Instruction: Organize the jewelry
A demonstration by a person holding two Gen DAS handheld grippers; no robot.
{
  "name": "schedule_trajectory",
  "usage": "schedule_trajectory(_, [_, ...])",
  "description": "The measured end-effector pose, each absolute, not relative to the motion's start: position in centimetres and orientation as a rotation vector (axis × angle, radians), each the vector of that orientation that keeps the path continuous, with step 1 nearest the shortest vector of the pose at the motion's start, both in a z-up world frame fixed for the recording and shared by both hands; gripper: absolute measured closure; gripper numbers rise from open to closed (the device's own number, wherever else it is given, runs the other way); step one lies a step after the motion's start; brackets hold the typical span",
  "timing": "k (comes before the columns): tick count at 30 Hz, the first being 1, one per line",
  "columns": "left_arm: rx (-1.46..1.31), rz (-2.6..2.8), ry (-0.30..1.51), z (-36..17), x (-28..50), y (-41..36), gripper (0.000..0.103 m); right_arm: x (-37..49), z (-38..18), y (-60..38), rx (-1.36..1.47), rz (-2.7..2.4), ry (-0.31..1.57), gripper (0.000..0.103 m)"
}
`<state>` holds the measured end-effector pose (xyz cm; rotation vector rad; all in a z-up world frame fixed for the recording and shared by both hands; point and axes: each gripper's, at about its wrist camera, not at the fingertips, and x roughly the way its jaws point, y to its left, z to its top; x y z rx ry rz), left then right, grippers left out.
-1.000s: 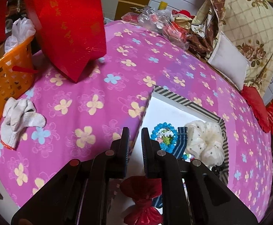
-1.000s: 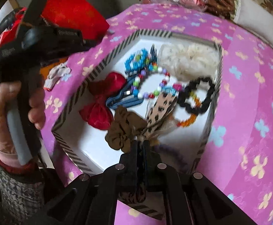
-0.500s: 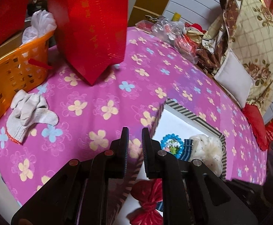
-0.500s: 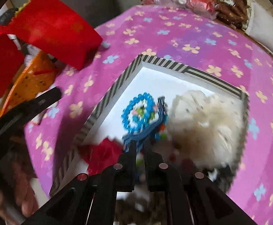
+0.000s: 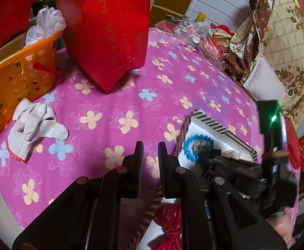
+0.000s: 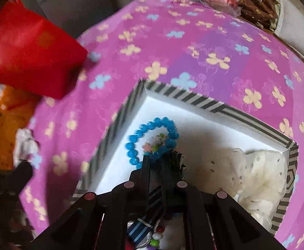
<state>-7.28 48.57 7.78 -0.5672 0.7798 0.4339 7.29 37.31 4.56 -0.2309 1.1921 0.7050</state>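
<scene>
Since my right hand-held gripper [image 6: 155,161] is down inside the box [image 6: 193,100], low centre, its fingers sit slightly apart beside the blue bracelet [image 6: 139,134], gripping nothing clearly. My left hand-held gripper [image 5: 150,150] waits over the table [image 5: 110,108], fingers narrowly apart and empty, leaving room.

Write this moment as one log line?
right gripper: over blue bead bracelet in striped box | left gripper: slightly open, empty

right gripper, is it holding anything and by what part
The right gripper has a blue striped hair clip lying between its fingers, around the clip's upper end; a firm pinch cannot be confirmed. The left gripper holds nothing.
</scene>
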Motion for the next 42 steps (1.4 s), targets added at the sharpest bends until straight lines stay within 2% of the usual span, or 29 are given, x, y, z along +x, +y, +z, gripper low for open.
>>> schedule_trajectory(1, [-0.572, 0.43, 0.781, 7.7, -7.2, 48.6, 0.092, 7.1, 5.1, 36.8, -0.213, 0.716, 1.183, 0.081])
schedule_trajectory(2, [-0.574, 0.43, 0.782, 7.7, -7.3, 48.7, 0.092, 6.9, 5.6, 36.3, -0.207, 0.714, 1.167, 0.063])
schedule_trajectory(3, [-0.576, 0.433, 0.782, 7.7, -7.3, 48.7, 0.092, 6.4, 6.2, 35.4, -0.205, 0.701, 1.134, 0.06])
schedule_trajectory(6, [-0.59, 0.432, 0.782, 7.7, -7.4, 48.7, 0.092, 5.0, 6.0, 34.5, -0.253, 0.678, 1.102, 0.06])
schedule_trajectory(8, [-0.591, 0.428, 0.785, 7.8, -7.4, 48.5, 0.092, 4.5, 5.4, 34.7, -0.289, 0.683, 1.103, 0.072])
schedule_trajectory(13, [-0.558, 0.429, 0.797, 7.6, -7.0, 47.9, 0.091, 4.3, 3.2, 35.4, -0.34, 0.659, 1.127, 0.08])
schedule_trajectory(19, [-0.547, 0.426, 0.812, 7.4, -6.7, 47.6, 0.091, 4.0, 3.5, 34.1, -0.288, 0.715, 1.186, 0.08])
schedule_trajectory(24, [-0.543, 0.427, 0.807, 7.6, -6.9, 47.4, 0.089, 4.2, 7.3, 30.0, -0.25, 0.636, 1.069, 0.08])
schedule_trajectory(27, [-0.552, 0.42, 0.803, 7.6, -6.8, 47.2, 0.083, 4.4, 5.7, 29.7, -0.369, 0.564, 1.096, 0.08])
schedule_trajectory(32, [-0.511, 0.413, 0.804, 7.8, -6.6, 46.2, 0.083, 5.2, 3.1, 31.2, -0.473, 0.507, 1.094, 0.08])
schedule_trajectory(39, [-0.477, 0.414, 0.818, 7.5, -6.0, 45.7, 0.083, 5.8, 4.9, 30.5, -0.364, 0.539, 1.059, 0.08])
schedule_trajectory(42, [-0.458, 0.418, 0.812, 7.7, -6.1, 45.4, 0.083, 4.1, 7.0, 28.8, -0.347, 0.516, 1.014, 0.072])
